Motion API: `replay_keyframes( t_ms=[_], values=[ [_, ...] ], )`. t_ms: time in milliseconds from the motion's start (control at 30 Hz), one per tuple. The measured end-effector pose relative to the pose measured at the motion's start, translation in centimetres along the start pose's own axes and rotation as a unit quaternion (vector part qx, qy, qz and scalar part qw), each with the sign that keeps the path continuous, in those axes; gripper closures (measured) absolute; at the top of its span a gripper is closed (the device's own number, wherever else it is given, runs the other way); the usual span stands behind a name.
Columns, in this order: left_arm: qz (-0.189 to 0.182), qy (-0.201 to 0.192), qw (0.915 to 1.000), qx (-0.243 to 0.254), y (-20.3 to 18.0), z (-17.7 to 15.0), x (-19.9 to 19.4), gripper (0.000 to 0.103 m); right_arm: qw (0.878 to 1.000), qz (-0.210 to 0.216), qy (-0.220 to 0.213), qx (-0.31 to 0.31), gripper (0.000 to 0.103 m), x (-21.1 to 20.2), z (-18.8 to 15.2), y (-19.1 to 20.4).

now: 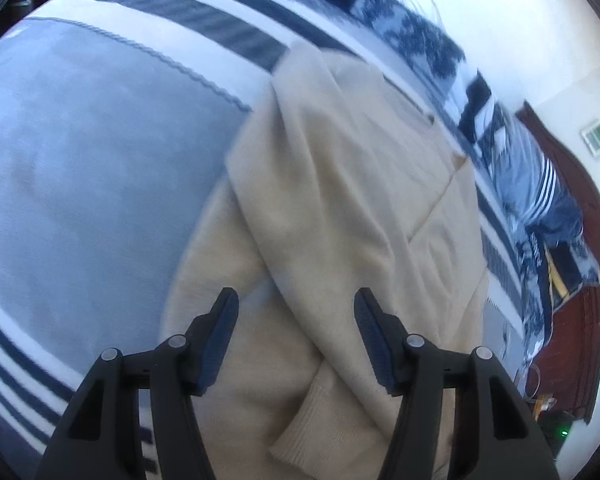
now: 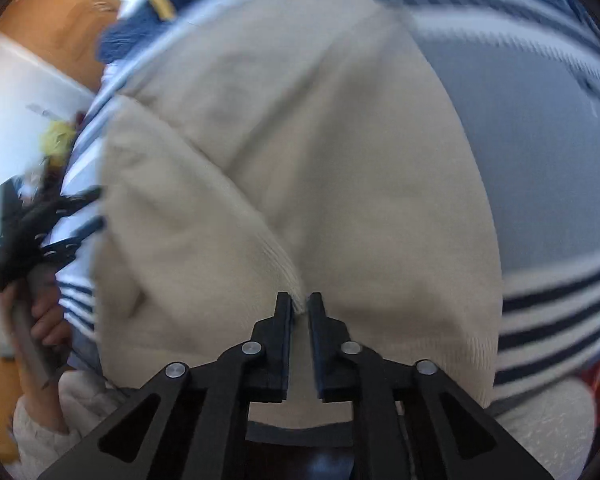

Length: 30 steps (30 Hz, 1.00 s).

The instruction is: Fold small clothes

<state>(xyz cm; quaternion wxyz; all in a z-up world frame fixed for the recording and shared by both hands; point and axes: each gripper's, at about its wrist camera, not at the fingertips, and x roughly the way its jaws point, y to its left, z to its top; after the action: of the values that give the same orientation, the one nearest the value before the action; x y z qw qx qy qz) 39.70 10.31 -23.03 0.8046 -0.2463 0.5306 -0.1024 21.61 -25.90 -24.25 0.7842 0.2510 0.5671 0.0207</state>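
Observation:
A cream knit sweater lies on the bed with a sleeve folded diagonally across its body, ending in a ribbed cuff. My left gripper hovers open just above the sweater's near part, nothing between its fingers. In the right wrist view the sweater fills the middle. My right gripper is almost closed, its tips pinching a ribbed cuff edge of a folded sleeve. At the far left of that view, the left gripper stands open beside the sweater, held by a person's hand.
The sweater rests on a grey blanket with navy and white stripes. Rumpled blue patterned bedding and a dark wooden headboard lie beyond the sweater. A wooden door shows at upper left.

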Motion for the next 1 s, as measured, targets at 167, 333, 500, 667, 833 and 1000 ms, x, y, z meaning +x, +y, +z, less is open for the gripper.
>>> replay_keyframes(
  t_ms=[167,333,500,667,833,1000],
  values=[
    [0.055,0.010,0.9970,-0.054,1.9,4.5,-0.8,0.045,0.994,0.064,-0.072,-0.044,0.026,-4.9,3.1,3.9],
    [0.040,0.017,0.9938,-0.102,4.1,8.9,2.6,0.046,0.974,0.165,-0.047,-0.147,0.026,-4.8,12.2,13.0],
    [0.017,0.012,0.9893,-0.145,5.1,9.5,5.1,0.059,0.960,0.178,-0.009,-0.216,0.028,0.7,20.1,22.2],
    [0.013,0.011,0.9909,-0.133,4.2,10.8,6.8,0.060,0.957,0.178,0.030,-0.227,0.031,8.8,26.6,28.9],
    [0.007,0.013,0.9903,-0.138,4.1,11.3,6.9,0.060,0.960,0.107,0.060,-0.253,0.037,17.5,30.8,35.2],
    [-0.007,0.017,0.9883,-0.152,4.8,11.7,7.0,0.060,0.965,0.026,0.112,-0.236,0.083,23.3,31.6,35.7]
  ],
)
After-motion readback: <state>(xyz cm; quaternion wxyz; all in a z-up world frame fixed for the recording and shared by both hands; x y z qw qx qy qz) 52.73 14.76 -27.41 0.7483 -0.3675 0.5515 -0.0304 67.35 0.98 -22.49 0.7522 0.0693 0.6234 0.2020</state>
